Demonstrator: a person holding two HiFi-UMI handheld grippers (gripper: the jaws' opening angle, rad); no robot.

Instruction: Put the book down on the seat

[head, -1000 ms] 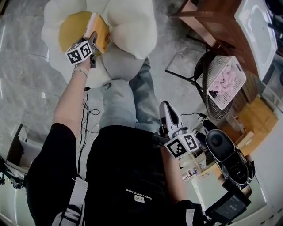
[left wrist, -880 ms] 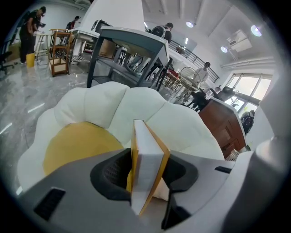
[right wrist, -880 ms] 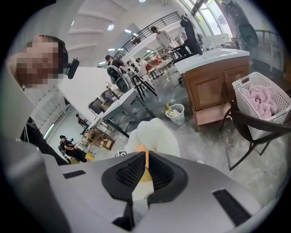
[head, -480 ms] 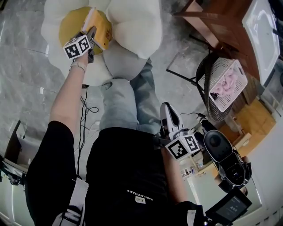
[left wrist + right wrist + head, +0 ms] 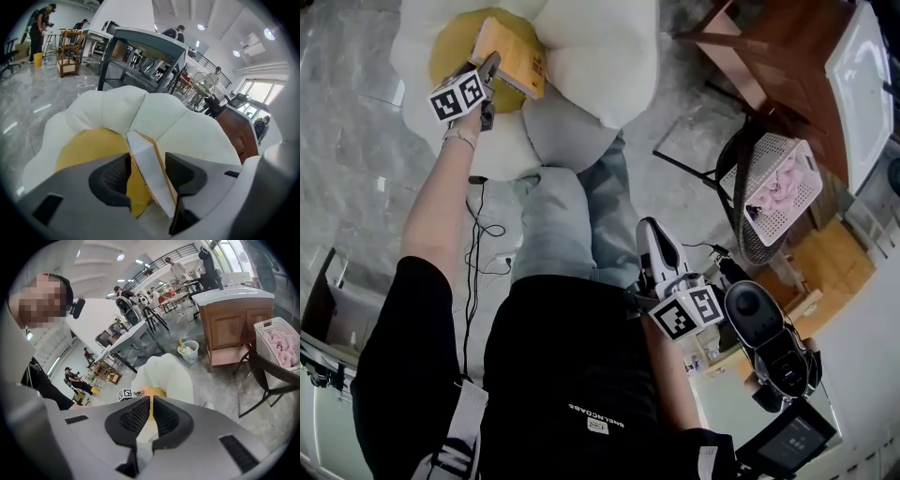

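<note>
I'm watching the left gripper [image 5: 490,70] out over the seat [image 5: 600,56], the big flower-shaped cushion. Its jaws have just been opening and are standing wide apart. The book [image 5: 511,58] is sitting between them, directly ahead of the tips. It's resting on the seat's yellow centre [image 5: 450,47] and leaning toward the white petals behind.

In the left gripper view I'm seeing the book on edge and tilted, with its pale page side facing me. There's a clear gap to the left pad, and the cover is running close along the right pad. I'm not sure whether it's touching there.

The book's long axis is running away from the jaws, up toward the petals. So I'm judging that a straight pull back along that line is what's called for, not a sideways sweep that could tip the book over.

The right gripper [image 5: 151,413] is hanging low by my body, well apart from the seat. Its jaws are nearly together with nothing between them, so this one is the left hand's job.
</note>
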